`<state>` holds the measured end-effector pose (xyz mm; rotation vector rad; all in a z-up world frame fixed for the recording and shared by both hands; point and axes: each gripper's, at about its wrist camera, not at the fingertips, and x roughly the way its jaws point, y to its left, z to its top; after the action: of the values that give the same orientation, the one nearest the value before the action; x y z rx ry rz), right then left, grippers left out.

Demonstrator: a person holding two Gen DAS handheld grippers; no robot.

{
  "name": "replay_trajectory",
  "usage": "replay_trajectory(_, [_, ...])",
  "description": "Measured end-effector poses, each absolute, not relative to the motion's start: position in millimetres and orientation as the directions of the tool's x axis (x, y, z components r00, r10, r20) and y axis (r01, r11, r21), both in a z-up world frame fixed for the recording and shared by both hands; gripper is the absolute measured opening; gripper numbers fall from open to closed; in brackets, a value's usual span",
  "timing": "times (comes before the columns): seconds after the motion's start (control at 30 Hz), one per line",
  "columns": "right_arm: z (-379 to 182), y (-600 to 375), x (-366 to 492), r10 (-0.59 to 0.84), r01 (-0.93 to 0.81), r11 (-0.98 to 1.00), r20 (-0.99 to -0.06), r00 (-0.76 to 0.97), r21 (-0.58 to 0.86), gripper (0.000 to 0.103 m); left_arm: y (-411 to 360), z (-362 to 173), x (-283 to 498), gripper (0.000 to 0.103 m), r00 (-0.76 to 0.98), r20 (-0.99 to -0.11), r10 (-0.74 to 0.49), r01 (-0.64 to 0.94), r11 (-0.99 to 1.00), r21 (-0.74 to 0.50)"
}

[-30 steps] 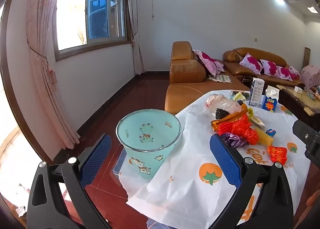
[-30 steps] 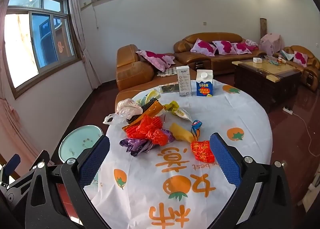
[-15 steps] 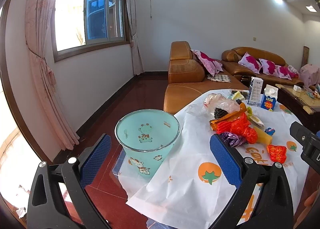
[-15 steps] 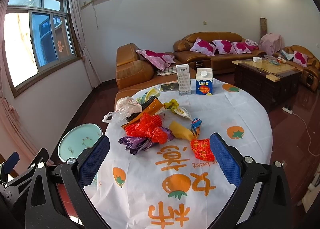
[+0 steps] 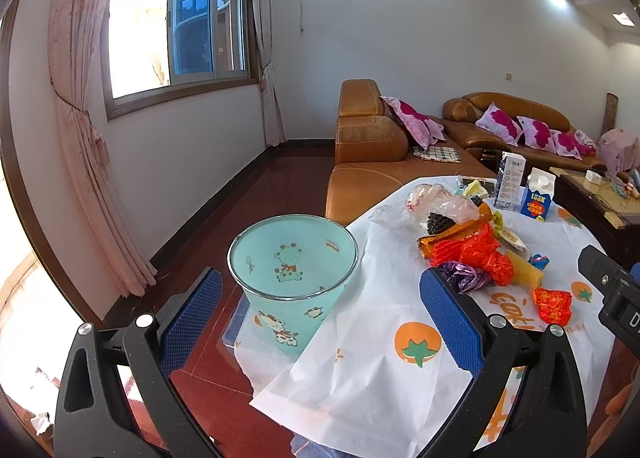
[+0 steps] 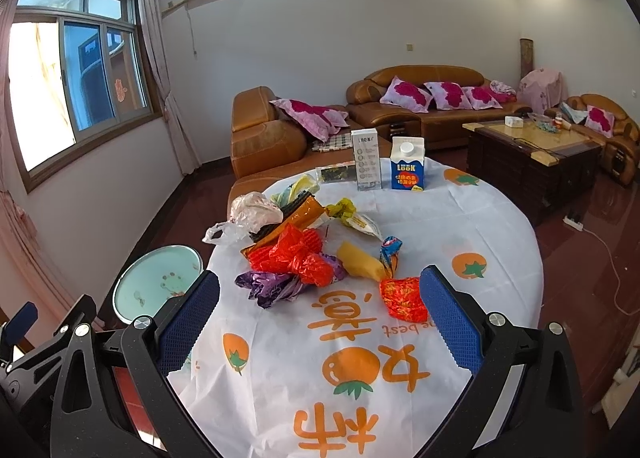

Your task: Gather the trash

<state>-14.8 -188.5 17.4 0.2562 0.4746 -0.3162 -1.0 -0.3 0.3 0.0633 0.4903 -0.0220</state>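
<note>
Both held wide and empty: left gripper (image 5: 320, 314) out past the table's (image 6: 500, 226) left edge, aimed at the mint bin (image 5: 294, 258) standing on the floor just beside that edge; right gripper (image 6: 320, 310) over the near edge, facing the trash. Nothing collected so far, judging by the bin's bare inside. Heaped toward the left half of the white cloth: crumpled red plastic (image 6: 298, 256) over a purple wrapper (image 6: 272, 286), an orange foil packet (image 6: 298, 216), a clear bag (image 6: 250, 214) at the left edge, a yellow wrapper (image 6: 360, 264). Apart from the heap, nearest the right gripper, a small red packet (image 6: 402, 298) (probably the easiest first pick). All likely featherlight, soft and crinkly, prone to slipping or springing open; best pinched across a bunched fold rather than a flat face. Upright at the far edge, a white box (image 6: 366, 160) and a blue-and-white carton (image 6: 408, 170), likely stiffer, best taken across the flat sides.
</note>
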Motion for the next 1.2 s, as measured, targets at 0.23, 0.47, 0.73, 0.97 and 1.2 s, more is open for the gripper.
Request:
replay_trajectory(0.23, [17.2,-188.7,-14.9,-0.238,0.356,0.919,-0.482,0.843,0.168,0.098,-0.7,-0.8,-0.9,0.097,0.88,-0.475,-0.011,0.041,0.998,0.053])
replay_trajectory(0.47, [18.6,-188.5,-15.1,-0.237,0.353,0.921,-0.482,0.844,0.165,0.098,0.7,-1.2,-1.4,0.097,0.88,-0.474,-0.016,0.047,0.998,0.052])
replay_trajectory(0.73, [16.4,-189.0,-12.7,-0.234,0.353,0.921,-0.489,0.841,0.166,0.098,1.5,-3.6,0.8,0.097,0.875,-0.484,-0.015,0.047,0.997,0.054])
replay_trajectory(0.97, [11.2,-191.0,-7.9,-0.232,0.355,0.92,-0.496,0.837,0.168,0.098,-0.2,-9.6,6.2,0.097,0.865,-0.502,-0.014,0.051,0.997,0.06])
replay_trajectory(1.2, [9.8,-192.0,-5.9,-0.23,0.355,0.92,-0.502,0.834,0.168,0.098,0.8,-13.7,10.5,0.097,0.857,-0.516,-0.012,0.05,0.997,0.06])
